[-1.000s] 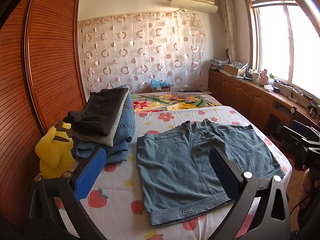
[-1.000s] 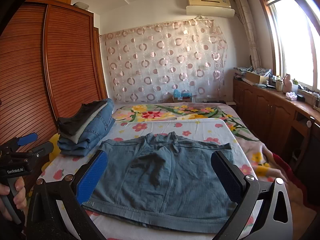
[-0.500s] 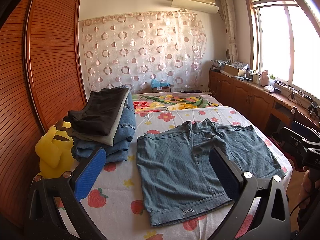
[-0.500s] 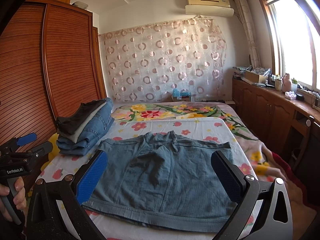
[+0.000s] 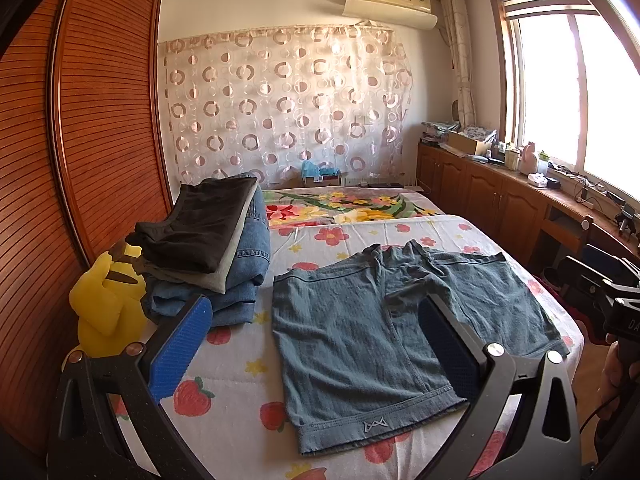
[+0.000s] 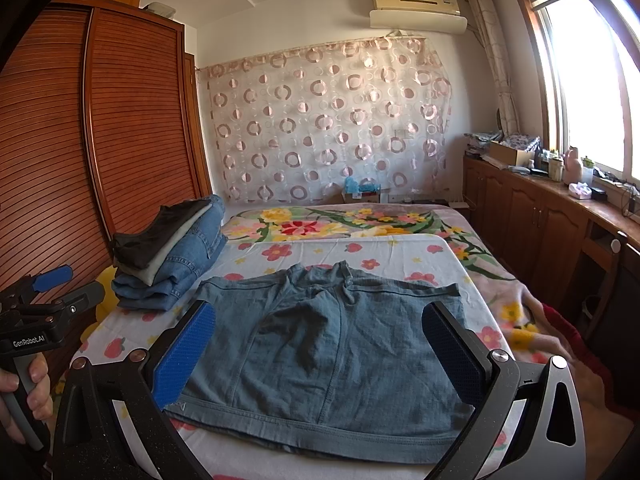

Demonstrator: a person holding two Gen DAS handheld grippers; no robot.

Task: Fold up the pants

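Note:
A pair of blue-grey shorts [image 5: 360, 332] lies spread flat on the bed, waistband toward me, legs toward the curtain; it also shows in the right wrist view [image 6: 336, 352]. My left gripper [image 5: 316, 344] is open and empty, held above the near left part of the shorts. My right gripper [image 6: 320, 348] is open and empty, held above the waistband edge. The right gripper shows at the right edge of the left wrist view [image 5: 608, 300], and the left gripper at the left edge of the right wrist view [image 6: 44, 312].
A stack of folded clothes [image 5: 216, 248] sits on the bed's left side [image 6: 172, 256], beside a yellow plush toy [image 5: 106, 312]. A wooden wardrobe [image 5: 80, 160] stands left. Wooden cabinets [image 6: 560, 232] run under the window on the right. The flowered bedsheet [image 5: 240, 360] lies beneath.

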